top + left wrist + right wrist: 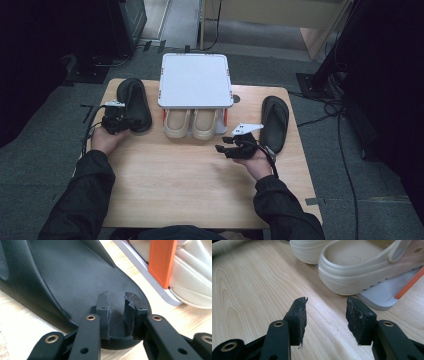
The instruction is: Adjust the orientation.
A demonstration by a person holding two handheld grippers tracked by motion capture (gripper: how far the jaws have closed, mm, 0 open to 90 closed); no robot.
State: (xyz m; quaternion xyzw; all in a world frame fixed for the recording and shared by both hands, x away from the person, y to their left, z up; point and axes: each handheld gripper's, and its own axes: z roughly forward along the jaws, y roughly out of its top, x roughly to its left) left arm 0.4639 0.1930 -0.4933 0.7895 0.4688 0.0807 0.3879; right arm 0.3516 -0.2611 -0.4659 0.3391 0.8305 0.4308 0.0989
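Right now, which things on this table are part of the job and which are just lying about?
Part of the job:
- left black slipper, heel between the left tongs
- right black slipper
- shoe rack

Just lying about:
- cream clogs already on the rack's lower shelf
- right tongs, open over bare table

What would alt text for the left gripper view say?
Two black jaws straddle the heel rim of a black slipper lying on a pale wooden table. At upper right, a cream clog sits on a grey rack with an orange post.
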